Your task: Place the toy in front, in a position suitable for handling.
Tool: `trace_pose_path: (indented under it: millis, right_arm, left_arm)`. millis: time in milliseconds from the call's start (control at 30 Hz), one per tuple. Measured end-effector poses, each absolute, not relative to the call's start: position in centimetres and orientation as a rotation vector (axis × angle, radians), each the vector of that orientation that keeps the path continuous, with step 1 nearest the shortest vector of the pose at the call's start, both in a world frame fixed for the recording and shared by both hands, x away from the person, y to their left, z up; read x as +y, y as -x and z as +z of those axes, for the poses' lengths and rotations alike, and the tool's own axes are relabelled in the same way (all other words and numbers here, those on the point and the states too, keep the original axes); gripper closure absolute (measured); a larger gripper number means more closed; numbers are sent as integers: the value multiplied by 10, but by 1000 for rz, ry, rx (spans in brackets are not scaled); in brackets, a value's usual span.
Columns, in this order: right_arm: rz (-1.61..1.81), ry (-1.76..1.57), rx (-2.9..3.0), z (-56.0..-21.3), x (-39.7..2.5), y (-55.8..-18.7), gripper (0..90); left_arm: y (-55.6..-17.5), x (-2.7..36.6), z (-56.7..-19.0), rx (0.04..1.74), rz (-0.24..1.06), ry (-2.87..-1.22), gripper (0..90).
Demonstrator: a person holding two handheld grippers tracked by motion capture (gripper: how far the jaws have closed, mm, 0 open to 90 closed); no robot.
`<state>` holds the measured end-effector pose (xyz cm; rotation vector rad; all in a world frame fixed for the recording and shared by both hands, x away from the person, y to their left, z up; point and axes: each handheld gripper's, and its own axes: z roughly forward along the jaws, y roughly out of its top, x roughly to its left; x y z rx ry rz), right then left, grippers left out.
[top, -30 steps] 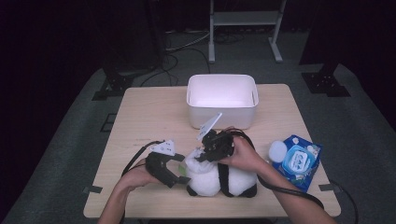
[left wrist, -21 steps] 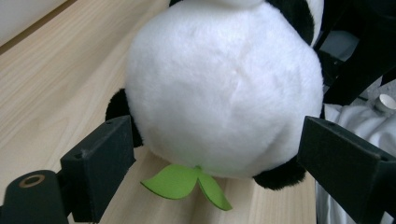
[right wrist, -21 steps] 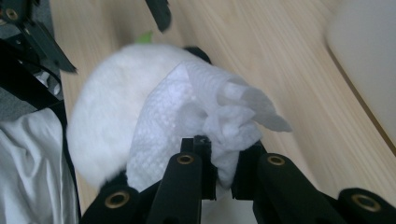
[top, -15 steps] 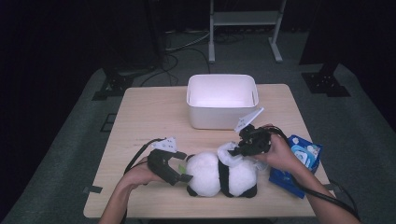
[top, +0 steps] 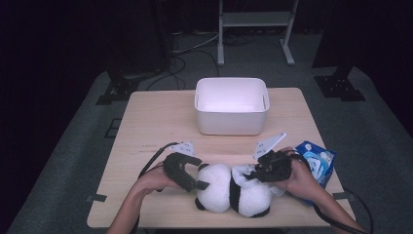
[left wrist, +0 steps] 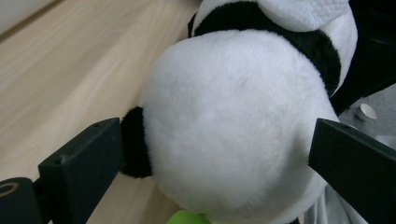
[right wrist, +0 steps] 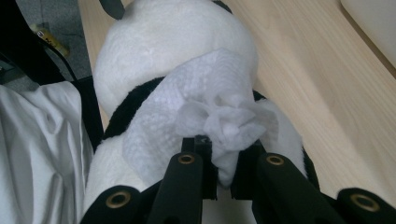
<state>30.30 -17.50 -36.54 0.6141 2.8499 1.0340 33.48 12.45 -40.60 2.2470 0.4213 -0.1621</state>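
Pale wooden table (top: pixel 151 131) in a dark room; left gripper (top: pixel 187 174) spread wide around the panda toy (top: pixel 234 190); right gripper (top: pixel 260 170) pinching a white wipe (right wrist: pixel 205 116) against it.

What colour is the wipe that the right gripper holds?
White; the wipe on the panda toy shows best in the right gripper view.
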Motion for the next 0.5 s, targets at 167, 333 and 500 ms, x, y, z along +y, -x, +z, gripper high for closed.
trace_pose_path:
  millis: [167,333,500]
  right_arm:
    - [1032,-632,2852,-369,-175,-304,835]
    - [1025,-640,2842,-370,-174,-313,833]
    - [1046,-676,2849,-366,-174,-324,832]
  left_arm:
    - [-336,113,-413,448,-229,-2295,22]
    - [-339,112,-417,457,-229,-2283,152]
    - [-338,114,-418,470,-221,-2270,250]
